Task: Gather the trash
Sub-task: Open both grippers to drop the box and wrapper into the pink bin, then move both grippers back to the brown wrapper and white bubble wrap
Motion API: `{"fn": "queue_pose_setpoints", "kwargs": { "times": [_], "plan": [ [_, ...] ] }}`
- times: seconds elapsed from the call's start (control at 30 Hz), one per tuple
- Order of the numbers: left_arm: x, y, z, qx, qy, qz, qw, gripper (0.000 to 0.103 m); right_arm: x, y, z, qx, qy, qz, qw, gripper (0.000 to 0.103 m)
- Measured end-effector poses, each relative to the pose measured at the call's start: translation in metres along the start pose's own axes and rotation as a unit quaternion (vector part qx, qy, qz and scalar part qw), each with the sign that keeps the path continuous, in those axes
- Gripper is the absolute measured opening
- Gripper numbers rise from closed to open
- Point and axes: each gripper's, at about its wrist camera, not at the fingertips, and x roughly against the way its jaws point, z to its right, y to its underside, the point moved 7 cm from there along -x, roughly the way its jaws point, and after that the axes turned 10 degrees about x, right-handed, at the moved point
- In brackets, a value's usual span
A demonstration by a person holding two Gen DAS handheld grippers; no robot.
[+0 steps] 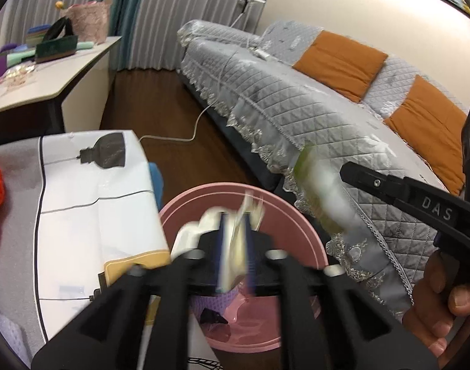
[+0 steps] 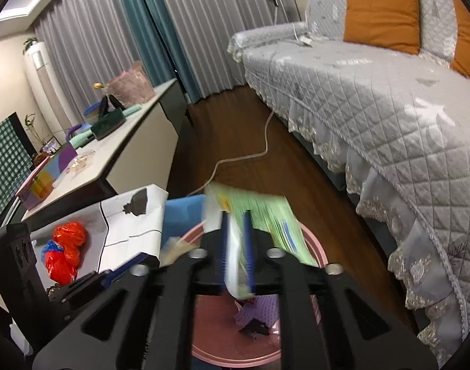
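Flimsy, feather-light wrappers: left gripper (image 1: 235, 240) clamps a crumpled scrap (image 1: 245, 215), right gripper (image 2: 236, 246) pinches a green packet (image 2: 265, 215) by its edge over the pink bin (image 2: 312, 243).

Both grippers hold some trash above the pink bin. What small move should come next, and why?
Probably open both grippers. The left gripper is shut on a crumpled pale wrapper and the right gripper on a green and white wrapper, both above the round pink plastic bin, which already holds purple trash. Released here, the pieces should fall inside.
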Motion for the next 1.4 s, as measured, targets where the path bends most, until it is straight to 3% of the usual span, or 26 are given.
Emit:
{"fn": "queue_pose_setpoints", "kwargs": {
  "times": [0.07, 0.13, 0.5, 0.8, 1.17, 1.4],
  "plan": [
    [0.003, -0.001, -0.004, 0.004, -0.005, 0.004, 1.0, 0.03, -0.002, 0.002, 0.002, -0.008, 0.0, -0.004, 1.0, 0.038],
    [0.006, -0.001, -0.005, 0.003, -0.006, 0.004, 1.0, 0.03, -0.003, 0.003, 0.003, -0.011, -0.001, -0.006, 1.0, 0.041],
    [0.047, -0.002, -0.013, -0.007, -0.01, 0.02, 0.9997, 0.03, -0.001, 0.001, -0.017, 0.007, -0.006, -0.001, 1.0, 0.041],
    [0.114, -0.01, -0.041, -0.018, -0.032, 0.05, 0.9981, 0.028, 0.01, 0.003, -0.071, 0.044, -0.032, 0.01, 0.998, 0.041],
    [0.21, -0.017, -0.111, -0.025, -0.084, 0.091, 0.992, 0.025, 0.031, 0.019, -0.156, 0.106, -0.085, 0.022, 0.99, 0.04],
    [0.239, -0.005, -0.17, 0.026, -0.112, 0.111, 0.9871, 0.02, 0.032, 0.043, -0.208, 0.125, -0.135, -0.003, 0.983, 0.038]
  ]
}}
